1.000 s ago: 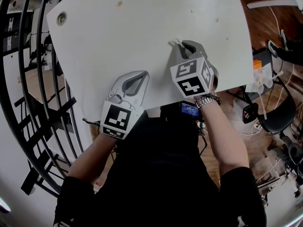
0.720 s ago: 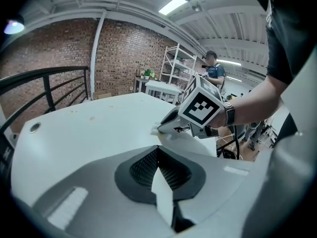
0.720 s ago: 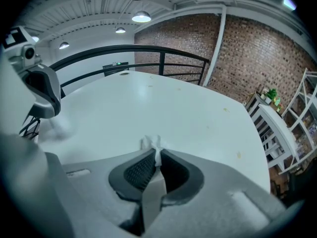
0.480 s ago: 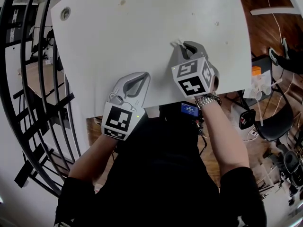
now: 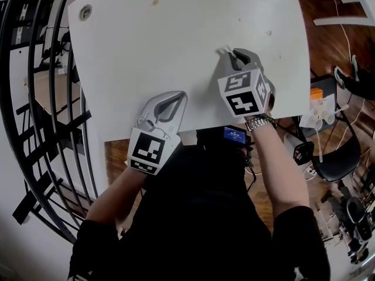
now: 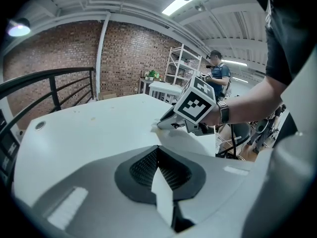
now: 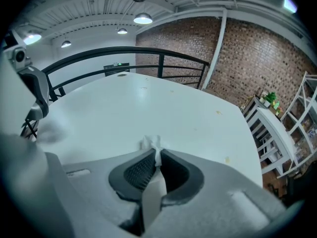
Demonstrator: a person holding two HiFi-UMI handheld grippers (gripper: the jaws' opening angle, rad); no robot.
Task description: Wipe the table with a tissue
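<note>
Tissue (image 7: 150, 143): a small crumpled white tuft, nipped right at the tips of the right gripper (image 7: 156, 156), jaws closed tight on it; it sits low over the white table (image 5: 146, 45), a little in from the table's near edge and right of its middle, seemingly touching the top, though I cannot be sure; the left gripper (image 5: 176, 98) rests at the table's near edge, its jaws together on nothing; a few brownish specks (image 5: 155, 3) lie toward the table's far edge, well apart from the tuft; my read on handling: feather-light, soft, no stiffness at all, so it will fold and drag rather than push; likely to tear or slide out of the pinch if pressed hard; best held by the bunched middle, as here, with enough paper left proud of the tips to meet the table.
</note>
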